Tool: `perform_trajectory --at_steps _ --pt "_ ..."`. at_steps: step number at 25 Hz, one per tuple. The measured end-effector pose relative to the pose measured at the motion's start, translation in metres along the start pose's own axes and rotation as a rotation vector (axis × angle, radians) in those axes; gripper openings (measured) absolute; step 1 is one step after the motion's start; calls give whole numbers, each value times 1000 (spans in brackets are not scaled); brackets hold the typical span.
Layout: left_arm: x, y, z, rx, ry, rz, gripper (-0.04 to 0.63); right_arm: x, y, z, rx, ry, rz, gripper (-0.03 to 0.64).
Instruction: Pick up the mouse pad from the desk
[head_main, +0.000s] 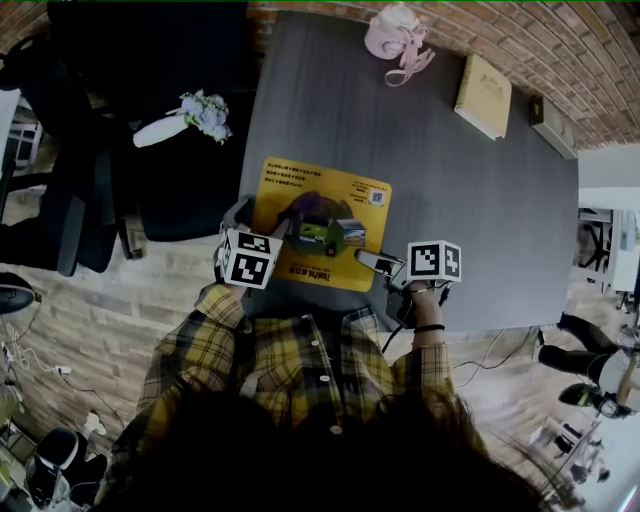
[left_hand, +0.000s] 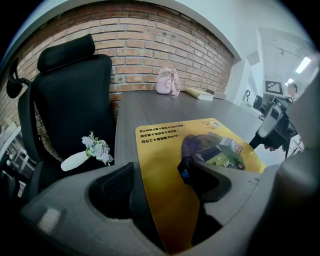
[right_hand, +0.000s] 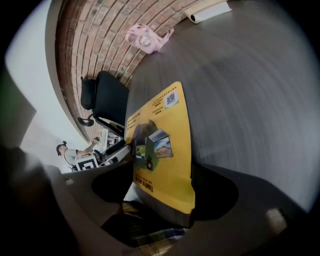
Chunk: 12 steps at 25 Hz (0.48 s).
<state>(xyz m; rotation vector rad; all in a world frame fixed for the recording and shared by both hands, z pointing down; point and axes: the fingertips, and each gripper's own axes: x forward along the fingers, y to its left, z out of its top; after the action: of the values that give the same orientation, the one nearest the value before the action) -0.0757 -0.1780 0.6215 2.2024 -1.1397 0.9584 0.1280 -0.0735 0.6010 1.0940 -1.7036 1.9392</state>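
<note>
The yellow pad (head_main: 320, 225) (left_hand: 165, 150) (right_hand: 170, 170) is lying on the grey table (head_main: 460, 190), close to the table's near edge. I am holding my left gripper (head_main: 272, 238) (left_hand: 159, 172) at the pad's near left corner. Its fingers are standing part-way apart, and the corner is running in between them right down to their base. The right-hand finger is lying over the pad's printed face, and the left-hand one is sitting along the pad's left edge.

I am holding my right gripper (head_main: 385, 265) (right_hand: 160, 196) at the near right corner. Its fingers are also standing apart, with the pad's near edge crossing the gap between them. There the pad's grey underside is showing as a band, and my checked shirt (right_hand: 150, 235) is showing just below it. I cannot see either pair of fingers pressing the pad flat between them.

A pink bag (head_main: 398, 35) and a book (head_main: 483, 95) are sitting at the far end of the table, well apart from the pad. A black chair (head_main: 130, 120) is carrying a small bunch of flowers (head_main: 195, 115) beside the table.
</note>
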Motion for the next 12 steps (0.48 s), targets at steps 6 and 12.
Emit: perform_trajectory --at_steps 6,12 --pt "1 0 -1 1 -8 -1 351 0 6 9 44 -47 119 352" --pt "0 -1 -1 -3 1 -3 350 2 13 25 13 -63 250 330"
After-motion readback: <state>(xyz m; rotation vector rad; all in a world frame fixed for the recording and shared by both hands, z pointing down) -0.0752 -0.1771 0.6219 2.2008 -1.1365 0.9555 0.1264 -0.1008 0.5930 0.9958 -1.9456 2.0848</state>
